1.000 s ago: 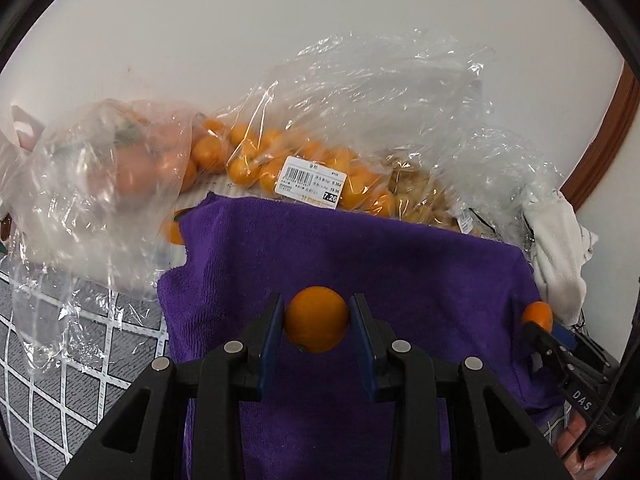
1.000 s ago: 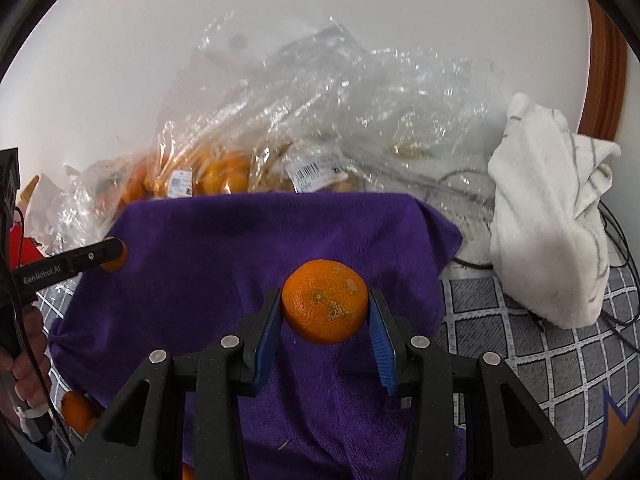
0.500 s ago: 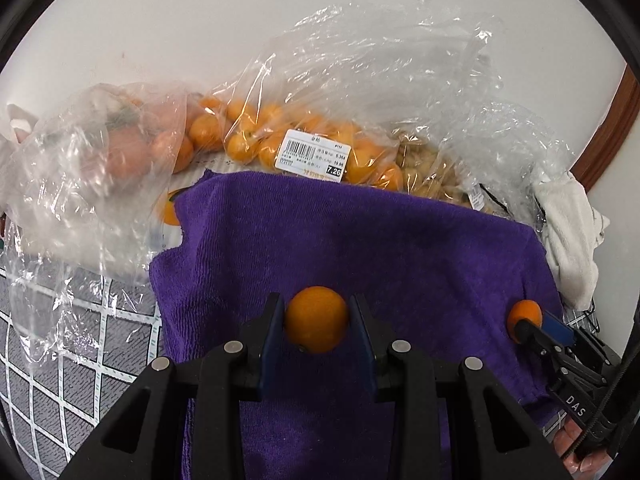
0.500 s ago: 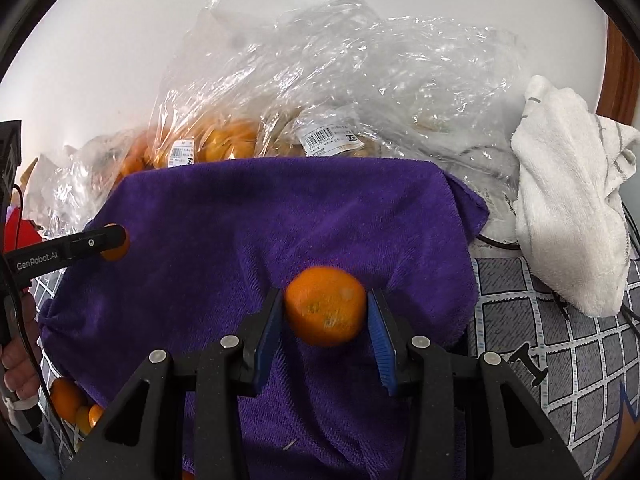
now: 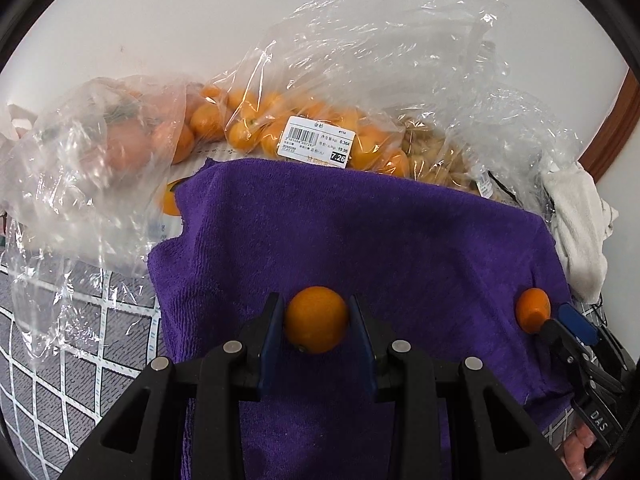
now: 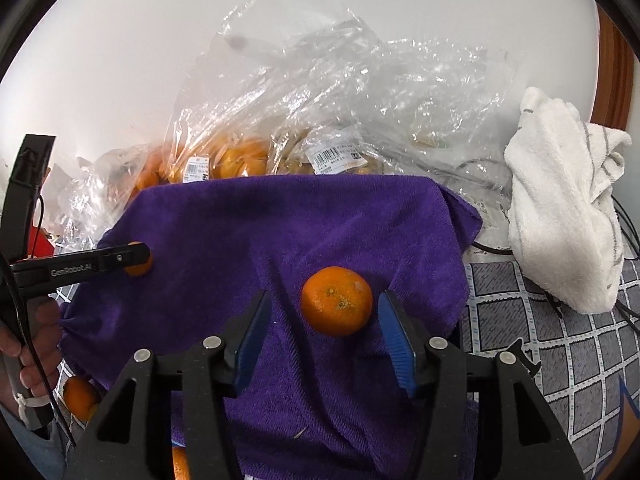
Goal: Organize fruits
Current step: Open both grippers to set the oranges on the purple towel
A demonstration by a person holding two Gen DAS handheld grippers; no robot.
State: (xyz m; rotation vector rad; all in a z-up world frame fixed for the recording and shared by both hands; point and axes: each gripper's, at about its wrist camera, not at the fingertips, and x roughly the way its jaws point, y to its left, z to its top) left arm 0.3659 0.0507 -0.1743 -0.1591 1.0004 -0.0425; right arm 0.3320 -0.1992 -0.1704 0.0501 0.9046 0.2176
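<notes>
My left gripper (image 5: 317, 326) is shut on a small orange (image 5: 316, 319) and holds it over a purple towel (image 5: 360, 232). It also shows at the left in the right wrist view (image 6: 132, 258). My right gripper (image 6: 325, 322) is open. A larger mandarin (image 6: 337, 306) lies on the purple towel (image 6: 280, 232) between its blue pads, touching neither. This mandarin also shows in the left wrist view (image 5: 532, 316), at the right gripper's tips.
Clear plastic bags of oranges (image 5: 304, 136) lie behind the towel against a white wall. A white cloth (image 6: 564, 216) lies at the right on a grey checked tablecloth (image 6: 560, 352). Loose oranges (image 6: 78, 396) lie at the towel's lower left.
My right gripper has opened and let the mandarin go onto the towel. My left gripper stays shut on its orange and has moved slightly back over the towel.
</notes>
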